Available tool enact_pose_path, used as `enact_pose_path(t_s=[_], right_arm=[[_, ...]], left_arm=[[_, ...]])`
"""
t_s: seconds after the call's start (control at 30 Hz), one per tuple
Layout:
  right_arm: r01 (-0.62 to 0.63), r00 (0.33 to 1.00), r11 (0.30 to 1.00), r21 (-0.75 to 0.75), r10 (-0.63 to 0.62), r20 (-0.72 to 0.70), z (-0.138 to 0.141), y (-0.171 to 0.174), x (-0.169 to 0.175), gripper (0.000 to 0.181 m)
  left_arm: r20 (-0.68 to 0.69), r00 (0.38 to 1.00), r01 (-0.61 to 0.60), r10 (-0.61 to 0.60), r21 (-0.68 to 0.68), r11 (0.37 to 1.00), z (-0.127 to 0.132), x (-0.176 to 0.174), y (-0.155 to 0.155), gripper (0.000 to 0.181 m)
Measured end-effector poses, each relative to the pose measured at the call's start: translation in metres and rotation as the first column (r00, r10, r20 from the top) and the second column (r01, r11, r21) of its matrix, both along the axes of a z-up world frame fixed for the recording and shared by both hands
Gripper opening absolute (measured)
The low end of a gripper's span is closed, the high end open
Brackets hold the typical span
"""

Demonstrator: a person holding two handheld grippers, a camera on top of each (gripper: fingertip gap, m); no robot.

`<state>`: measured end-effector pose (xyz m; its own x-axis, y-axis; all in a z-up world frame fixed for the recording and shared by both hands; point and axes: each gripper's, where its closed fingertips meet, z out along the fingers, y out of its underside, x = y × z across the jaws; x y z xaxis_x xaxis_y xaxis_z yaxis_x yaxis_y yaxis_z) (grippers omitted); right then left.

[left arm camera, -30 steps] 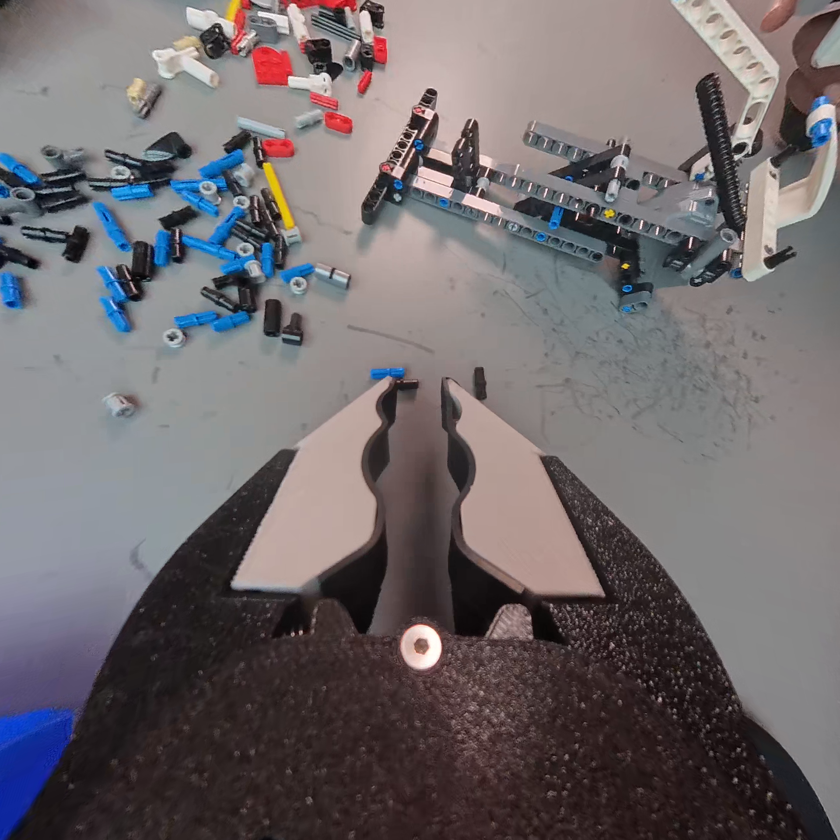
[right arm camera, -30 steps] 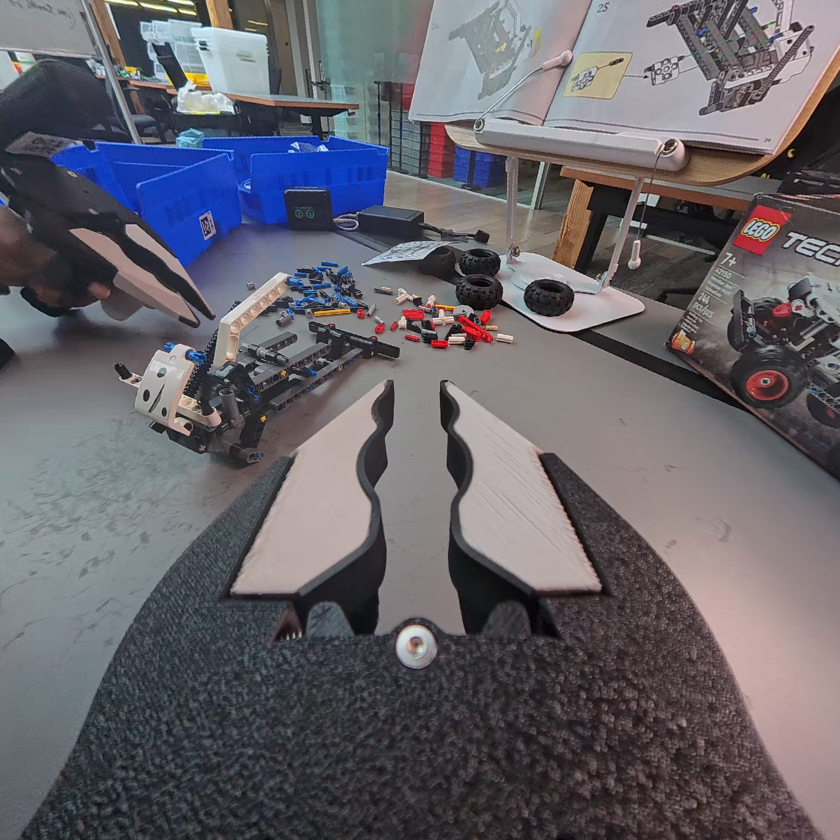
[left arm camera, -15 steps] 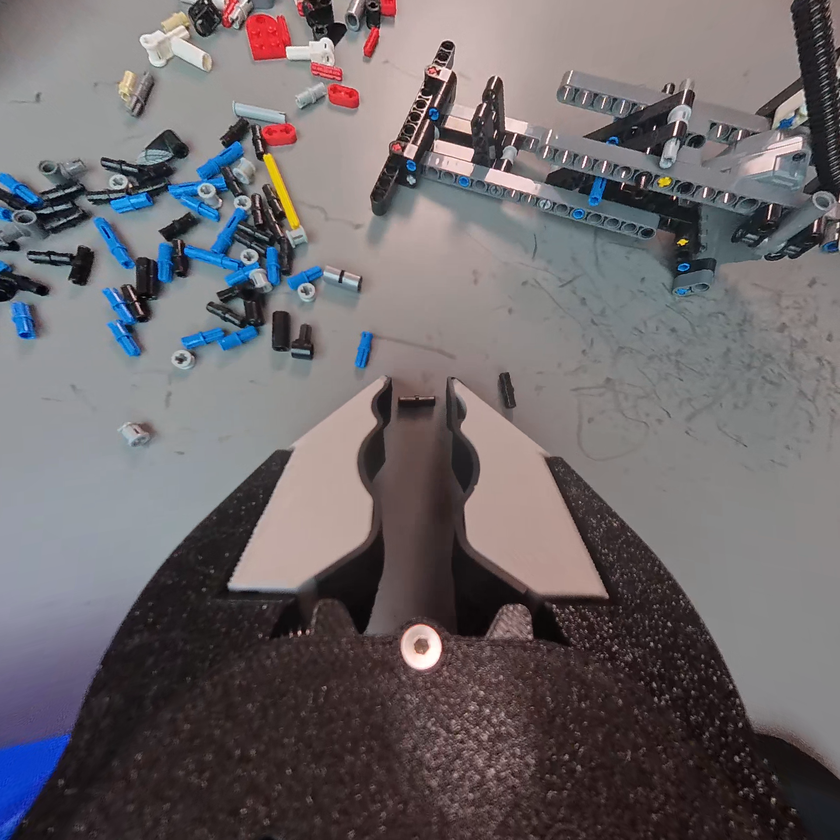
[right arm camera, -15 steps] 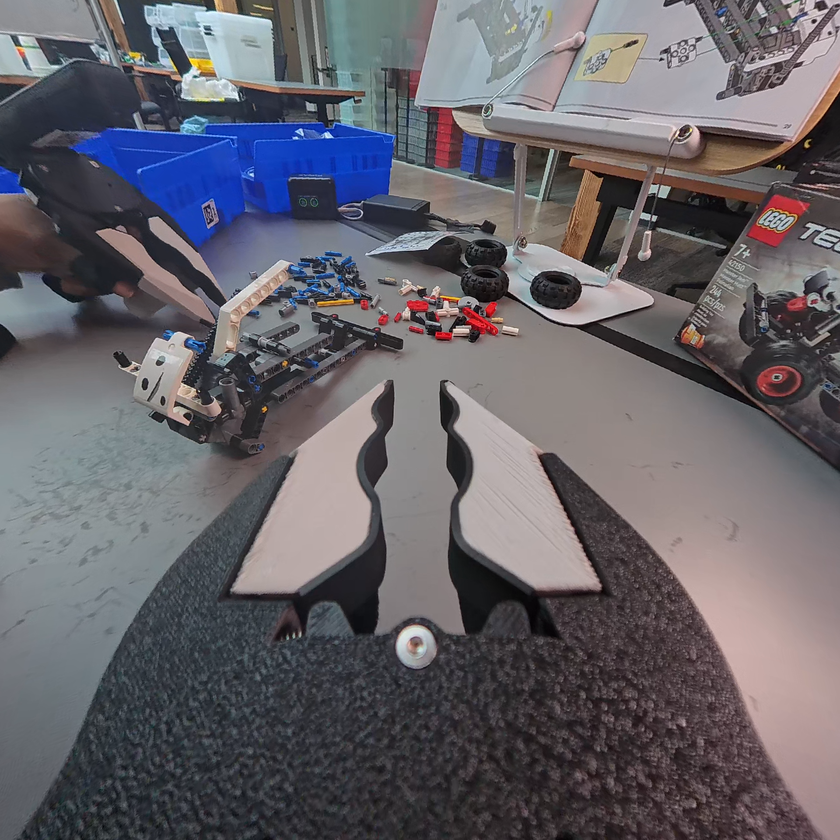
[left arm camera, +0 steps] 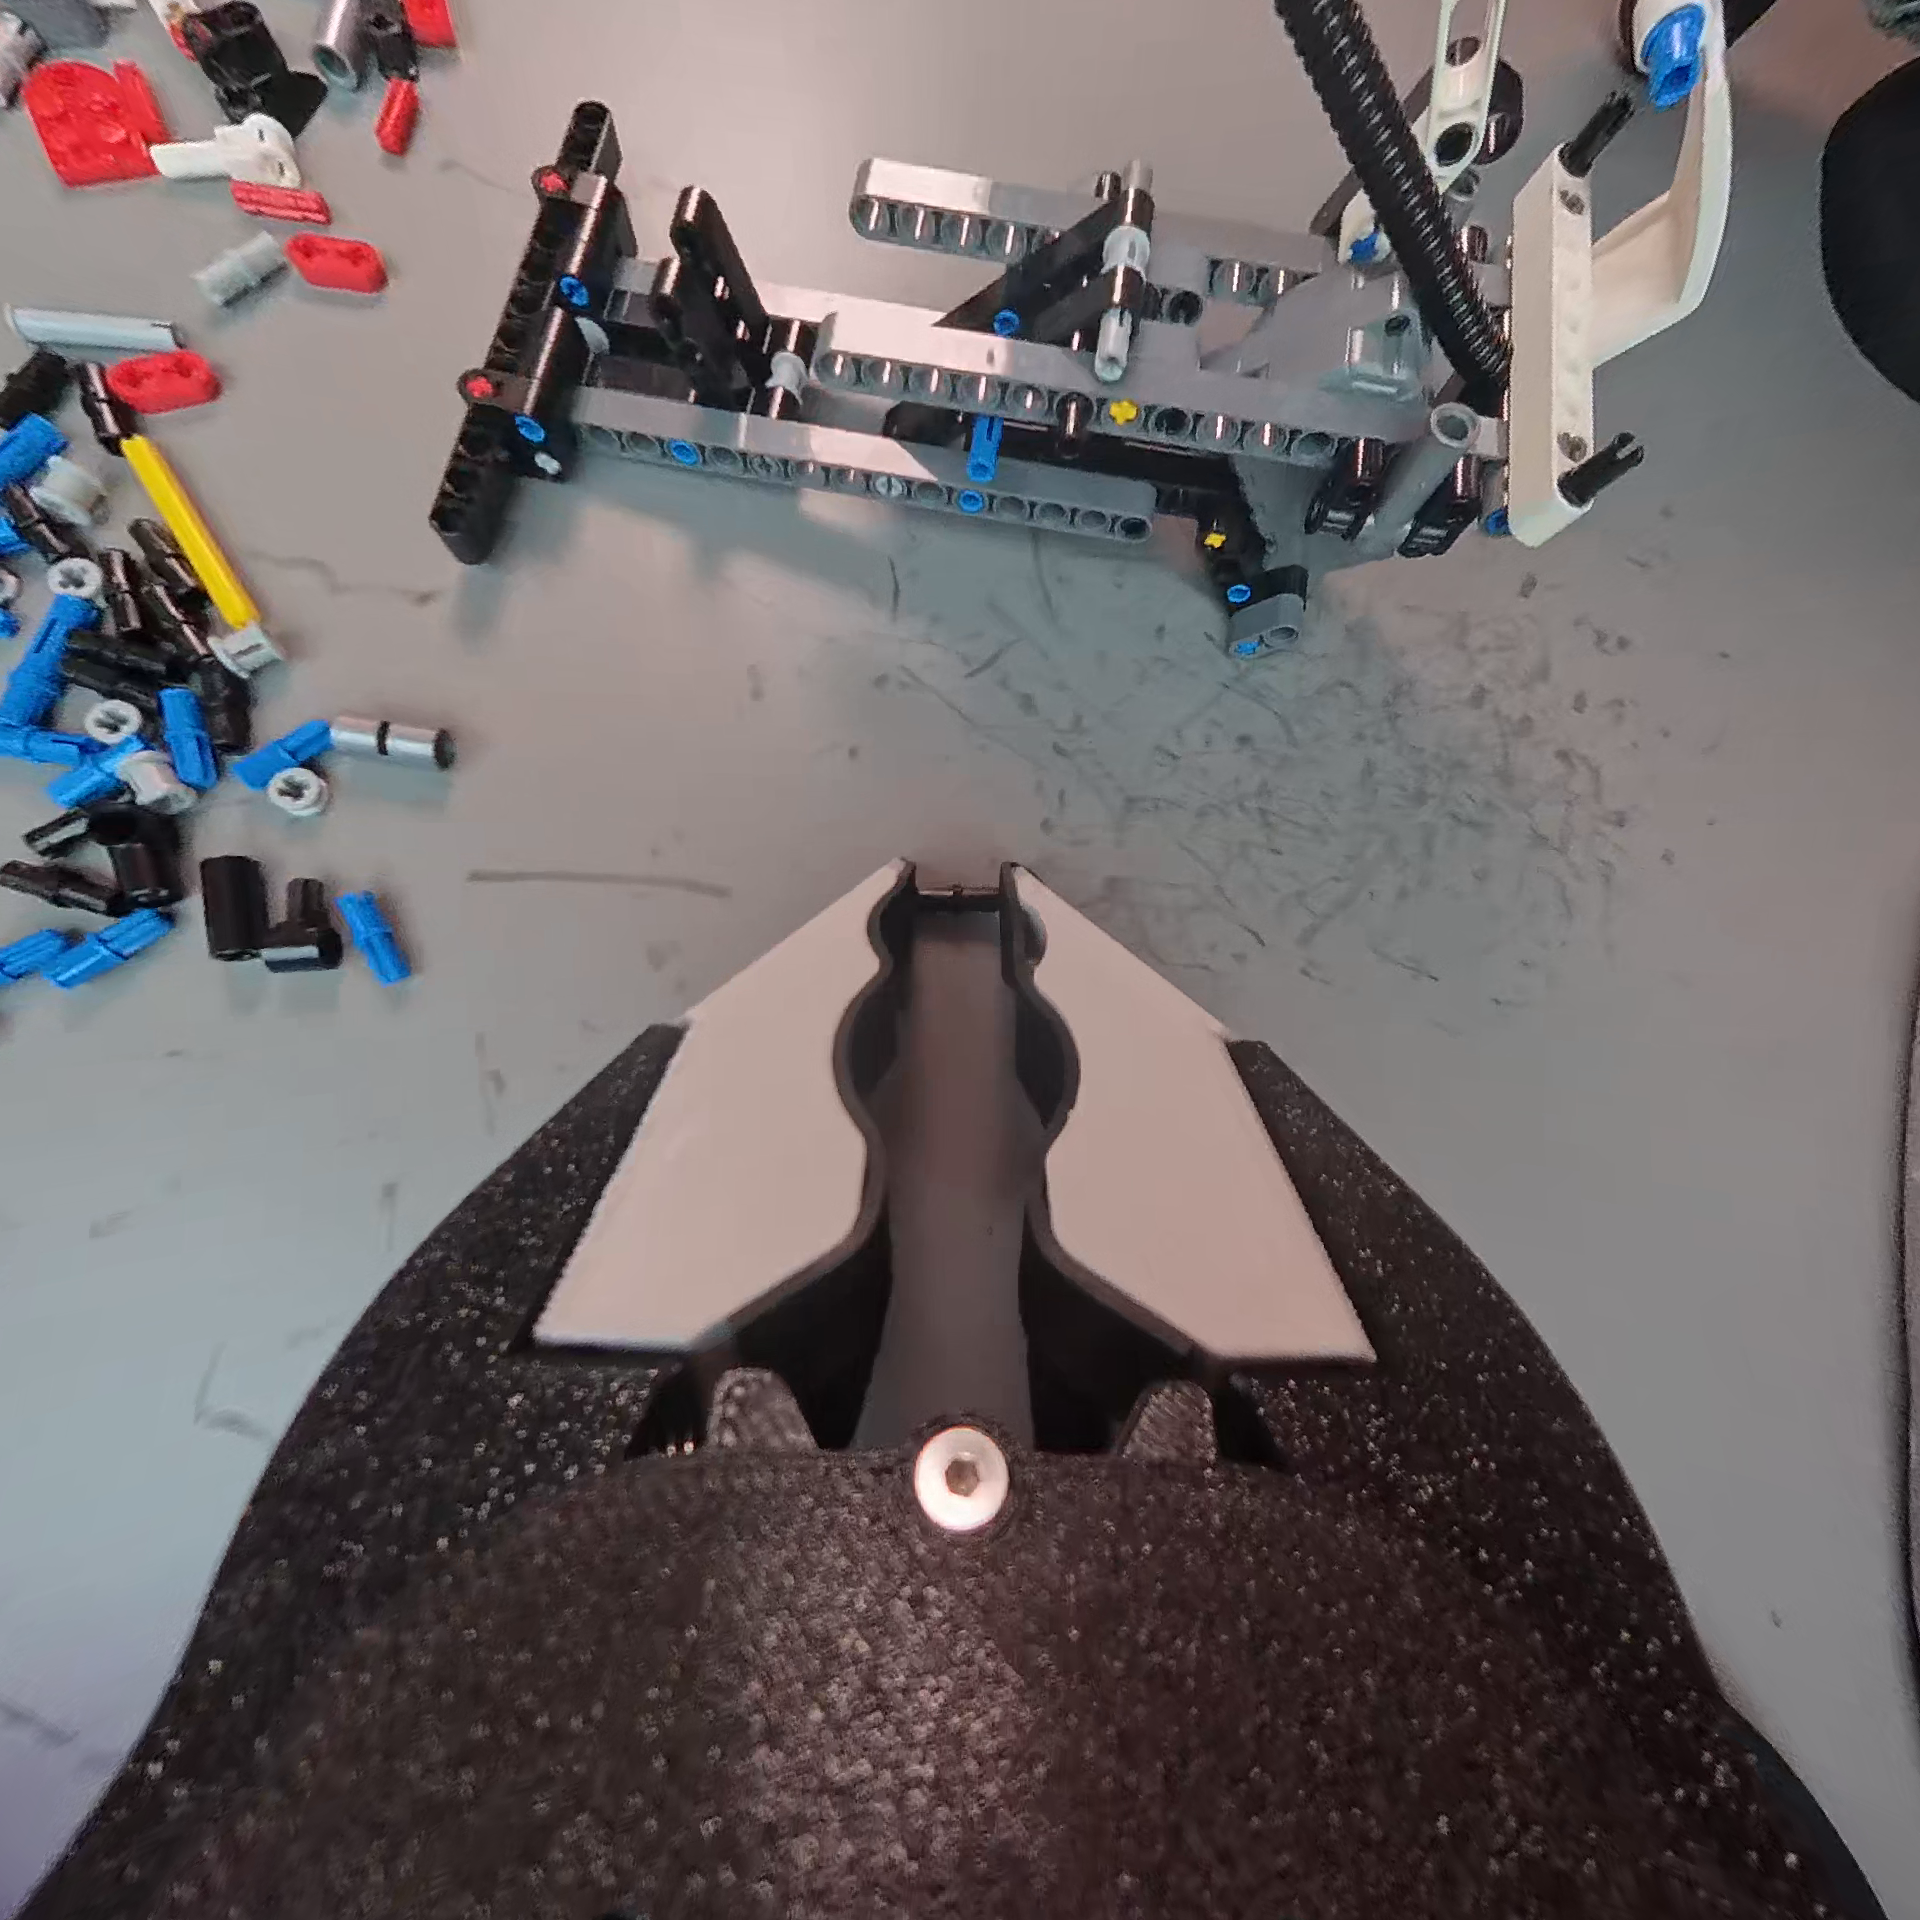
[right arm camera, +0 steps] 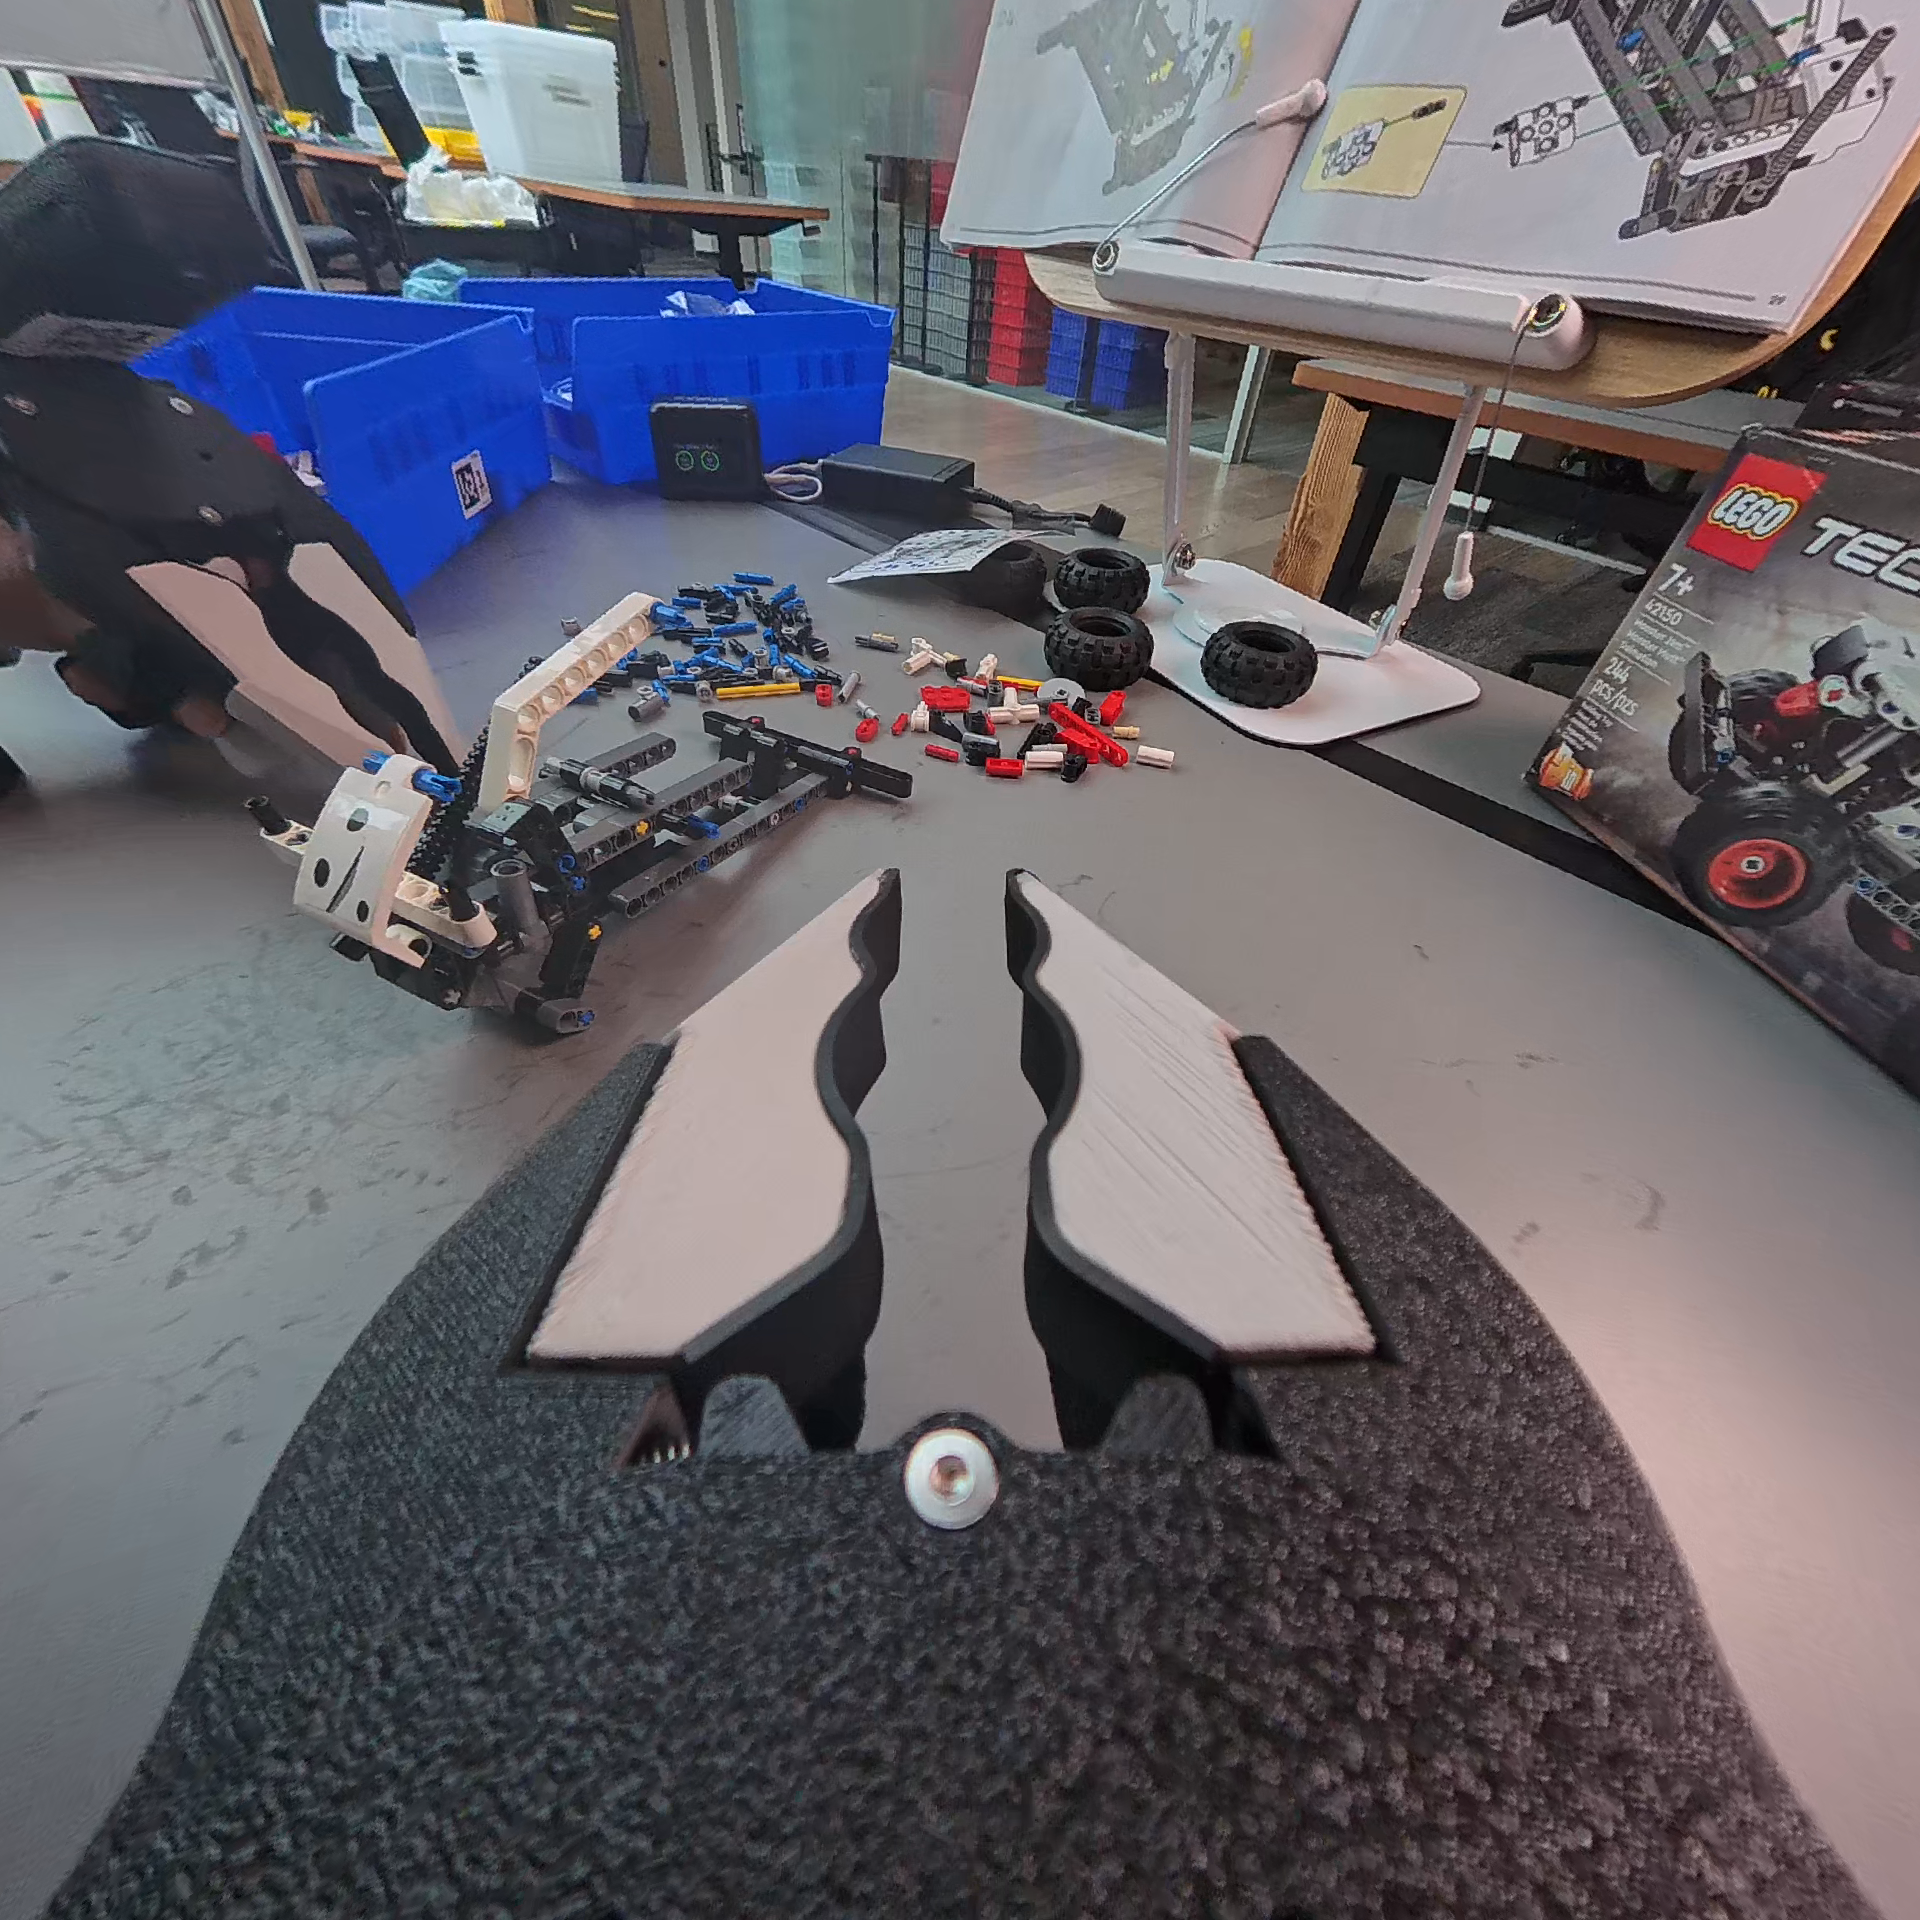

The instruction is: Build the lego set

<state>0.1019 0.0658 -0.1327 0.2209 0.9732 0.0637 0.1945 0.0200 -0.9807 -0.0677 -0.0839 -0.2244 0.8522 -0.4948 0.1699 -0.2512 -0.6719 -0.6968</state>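
The left gripper [left arm camera: 958, 883] has picked the small black pin [left arm camera: 958, 889] up; its fingers now pinch it, near the half-built truck frame [left arm camera: 997, 384]; right gripper [right arm camera: 951, 899] fingers narrow, empty.

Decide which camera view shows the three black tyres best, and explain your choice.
The right wrist view. The three black tyres lie in plain sight there, on and beside the white base of the book stand, beyond the loose pieces. The left wrist view shows none of them.
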Motion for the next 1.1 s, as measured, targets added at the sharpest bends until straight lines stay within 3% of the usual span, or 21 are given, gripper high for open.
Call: enact_pose_path(t_s=[0.13, 0.23, 0.3, 0.37, 0.43, 0.5, 0.57, 0.6, 0.67, 0.7, 0.77, 0.83, 0.93, 1.0, 1.1], right_arm=[[-0.004, 1.000, 1.000, 0.004, 0.004, 0.003, 0.000, -0.001, -0.001, 0.019], [-0.007, 1.000, 1.000, 0.010, 0.007, 0.005, 0.000, -0.003, 0.000, 0.019], [-0.005, 1.000, 1.000, 0.015, 0.005, 0.001, 0.002, -0.003, 0.000, 0.019], [0.003, 1.000, 1.000, 0.012, -0.003, -0.006, 0.004, -0.001, 0.001, 0.019], [0.008, 1.000, 1.000, 0.001, -0.008, -0.019, 0.006, -0.001, 0.002, 0.019], [0.006, 1.000, 1.000, -0.007, -0.006, -0.031, 0.008, -0.003, 0.001, 0.019], [-0.001, 0.999, 1.000, -0.011, 0.001, -0.035, 0.010, -0.006, 0.000, 0.019], [-0.006, 0.999, 1.000, -0.010, 0.006, -0.036, 0.010, -0.007, -0.001, 0.019], [-0.015, 0.999, 1.000, -0.007, 0.015, -0.036, 0.011, -0.010, -0.001, 0.019], [-0.017, 0.999, 1.000, -0.004, 0.016, -0.038, 0.012, -0.010, -0.001, 0.019], [-0.018, 0.999, 1.000, 0.002, 0.018, -0.044, 0.014, -0.011, -0.001, 0.017], [-0.031, 0.998, 0.999, 0.013, 0.031, -0.054, 0.017, -0.013, 0.000, 0.000], [-0.060, 0.995, 0.998, 0.031, 0.063, -0.083, 0.024, -0.019, 0.002, 0.000], [-0.155, 0.979, 0.987, 0.041, 0.159, -0.126, 0.033, -0.035, 0.002, 0.016], [-0.281, 0.956, 0.959, 0.021, 0.282, -0.085, 0.030, -0.056, 0.001, 0.062]], left_arm=[[-0.011, 1.000, 0.004, -0.004, 0.008, 1.000, 0.000, 0.001, -0.001, 0.017], [0.001, 1.000, 0.012, -0.012, 0.043, 0.999, 0.006, 0.003, -0.001, 0.033], [0.037, 0.999, 0.000, -0.004, 0.113, 0.994, 0.026, 0.003, 0.000, 0.041], [0.076, 0.997, -0.053, 0.035, 0.243, 0.969, 0.064, -0.007, 0.002, 0.043], [0.095, 0.987, -0.159, 0.129, 0.448, 0.880, 0.120, -0.034, -0.001, 0.038], [0.076, 0.951, -0.279, 0.301, 0.631, 0.724, 0.177, -0.084, -0.019, 0.029], [0.021, 0.844, -0.393, 0.536, 0.705, 0.590, 0.215, -0.155, -0.048, 0.021], [-0.001, 0.767, -0.464, 0.641, 0.689, 0.557, 0.225, -0.193, -0.064, 0.019], [-0.054, 0.656, -0.597, 0.753, 0.574, 0.561, 0.223, -0.256, -0.089, 0.018], [-0.078, 0.623, -0.636, 0.779, 0.530, 0.562, 0.220, -0.282, -0.099, 0.008], [-0.168, 0.627, -0.671, 0.761, 0.379, 0.637, 0.198, -0.316, -0.110, 0.000], [-0.292, 0.641, -0.694, 0.710, 0.174, 0.698, 0.159, -0.340, -0.121, 0.000], [-0.429, 0.669, -0.686, 0.606, -0.044, 0.726, 0.111, -0.359, -0.134, 0.000], [-0.438, 0.732, -0.652, 0.522, -0.226, 0.724, 0.082, -0.354, -0.143, 0.018], [-0.475, 0.778, -0.601, 0.412, -0.370, 0.708, 0.052, -0.352, -0.155, 0.029]])
